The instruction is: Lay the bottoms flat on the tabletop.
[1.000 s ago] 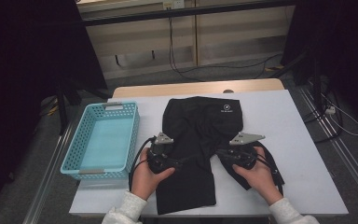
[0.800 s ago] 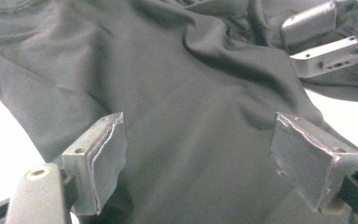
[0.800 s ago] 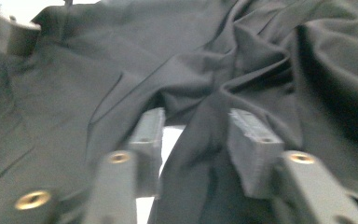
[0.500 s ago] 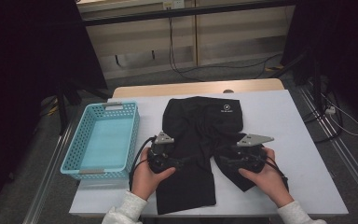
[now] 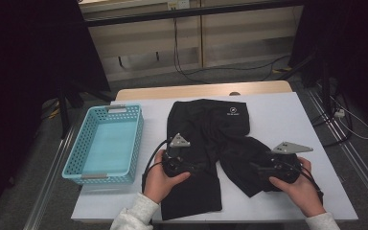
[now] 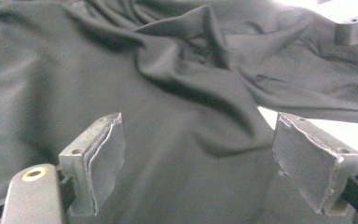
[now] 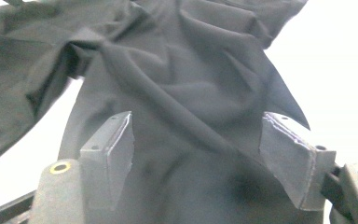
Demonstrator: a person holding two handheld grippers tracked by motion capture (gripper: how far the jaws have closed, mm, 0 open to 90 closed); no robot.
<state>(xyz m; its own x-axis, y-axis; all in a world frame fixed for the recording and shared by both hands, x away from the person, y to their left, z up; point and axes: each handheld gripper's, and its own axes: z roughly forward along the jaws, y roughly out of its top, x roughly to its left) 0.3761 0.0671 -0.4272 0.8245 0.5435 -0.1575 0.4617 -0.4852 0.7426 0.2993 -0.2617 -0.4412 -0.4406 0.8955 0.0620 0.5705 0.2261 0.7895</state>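
Your black shorts (image 5: 206, 143) lie flat mid-worktop, waistband toward the far edge, right leg splayed toward the right edge; folding has barely started, and the blue basket (image 5: 74, 165) at the left edge waits. Your left tool (image 5: 199, 166) gapes wide over the left leg. Your right tool (image 5: 256, 167) has just been opening, gripping nothing, level over the right leg.

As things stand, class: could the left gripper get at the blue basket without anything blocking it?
Probably yes. The left gripper sits open over the black shorts, holding nothing, and the blue basket stands just beside that hand on the white table, with only bare tabletop between them.
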